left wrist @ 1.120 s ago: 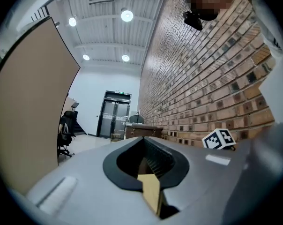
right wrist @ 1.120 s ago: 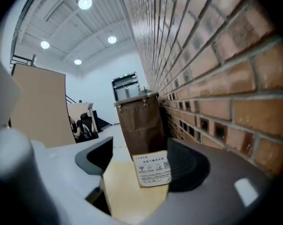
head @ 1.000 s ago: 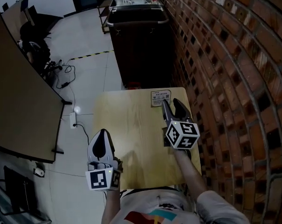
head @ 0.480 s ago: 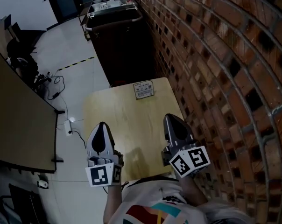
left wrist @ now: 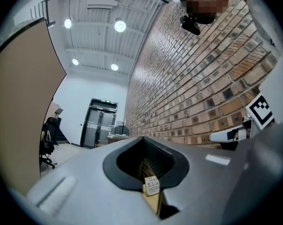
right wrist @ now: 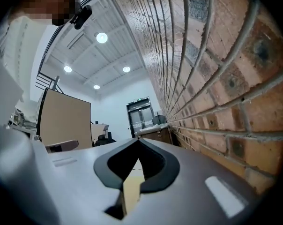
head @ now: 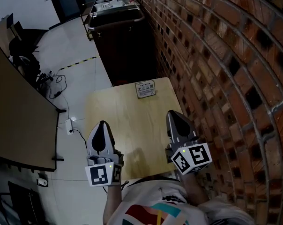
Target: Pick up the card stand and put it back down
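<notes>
Brick wall (head: 216,55) fills right of frame; dark cart (head: 125,46) upper centre, beyond desk (head: 127,121). Card stand (head: 145,89) at desk's top edge, well apart from left tool (head: 102,125) and right tool (head: 173,116), both closed, empty.

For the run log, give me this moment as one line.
card stand: on table, far end | left gripper: shut, empty | right gripper: shut, empty

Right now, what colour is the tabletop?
Light tan wood; the tabletop shows best in the head view.
</notes>
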Demonstrator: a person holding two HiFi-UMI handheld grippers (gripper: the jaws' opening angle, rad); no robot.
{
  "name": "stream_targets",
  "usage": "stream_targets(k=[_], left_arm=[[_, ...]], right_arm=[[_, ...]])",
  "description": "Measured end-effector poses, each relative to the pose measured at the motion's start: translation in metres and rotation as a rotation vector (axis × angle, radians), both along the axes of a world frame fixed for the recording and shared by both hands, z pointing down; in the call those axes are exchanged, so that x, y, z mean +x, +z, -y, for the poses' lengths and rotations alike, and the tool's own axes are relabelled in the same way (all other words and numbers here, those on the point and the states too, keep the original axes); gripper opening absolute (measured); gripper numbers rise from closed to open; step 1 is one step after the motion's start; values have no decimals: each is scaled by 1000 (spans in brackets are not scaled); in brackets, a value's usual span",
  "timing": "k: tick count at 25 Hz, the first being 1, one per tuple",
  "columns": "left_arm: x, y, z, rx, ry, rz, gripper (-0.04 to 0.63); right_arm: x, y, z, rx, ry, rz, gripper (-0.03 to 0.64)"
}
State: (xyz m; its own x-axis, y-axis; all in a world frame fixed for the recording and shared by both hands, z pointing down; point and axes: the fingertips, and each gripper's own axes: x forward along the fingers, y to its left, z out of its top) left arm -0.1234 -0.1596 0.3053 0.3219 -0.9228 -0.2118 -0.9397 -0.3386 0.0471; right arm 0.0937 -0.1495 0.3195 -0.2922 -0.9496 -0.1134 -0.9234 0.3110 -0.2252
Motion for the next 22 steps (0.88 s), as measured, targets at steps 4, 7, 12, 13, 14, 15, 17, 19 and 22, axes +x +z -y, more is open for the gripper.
stream_targets(k=[4, 7, 12, 13, 14, 15, 17, 19, 22], left_arm=[[-6, 0, 1, 0, -15, 1, 5], [-11, -3, 0, 7, -39, -5, 5], [-16, -4, -1, 6, -51, -10, 5], [-16, -4, -1, 7, -52, -12, 5], [-16, -4, 0, 8, -52, -13, 5], [-16, -5, 0, 9, -52, -14, 5], [-15, -5, 0, 8, -50, -17, 5], [-14, -4, 0, 8, -46, -19, 5], [-12, -5, -1, 8, -38, -20, 5]], right_arm=[[-8, 3, 3, -11, -19, -5, 0], [-13, 5, 3, -17, -31, -18, 0], [-13, 5, 3, -15, -26, -25, 0], [-12, 5, 3, -12, -23, -30, 0], [-12, 4, 3, -9, -20, -37, 0], [-12, 4, 3, -7, -18, -42, 0], [-11, 4, 3, -8, -19, -38, 0], [-10, 6, 2, -16, -16, -33, 0], [-8, 7, 0, -22, -10, -29, 0]])
